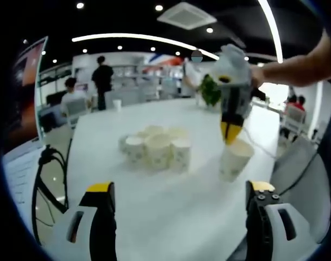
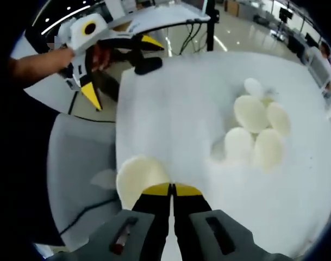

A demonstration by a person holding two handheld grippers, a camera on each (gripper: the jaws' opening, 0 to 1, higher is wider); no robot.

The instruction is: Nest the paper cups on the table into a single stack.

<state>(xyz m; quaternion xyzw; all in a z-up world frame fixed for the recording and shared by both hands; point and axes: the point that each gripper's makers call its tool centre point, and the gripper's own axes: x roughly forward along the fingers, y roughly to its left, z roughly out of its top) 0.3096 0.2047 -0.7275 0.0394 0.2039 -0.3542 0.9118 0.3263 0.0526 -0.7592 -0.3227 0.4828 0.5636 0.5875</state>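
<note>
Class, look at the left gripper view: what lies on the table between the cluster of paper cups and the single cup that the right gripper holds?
Only bare white table separates the cluster of paper cups from the single cup pinched by the right gripper.

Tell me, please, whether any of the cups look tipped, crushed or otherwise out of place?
Nothing stands out. The cluster of cups stands upright on the table, none tipped or visibly crushed. One cup stands apart near the table's edge, gripped at its rim by the right gripper. The left gripper is open and away from the cups.
</note>
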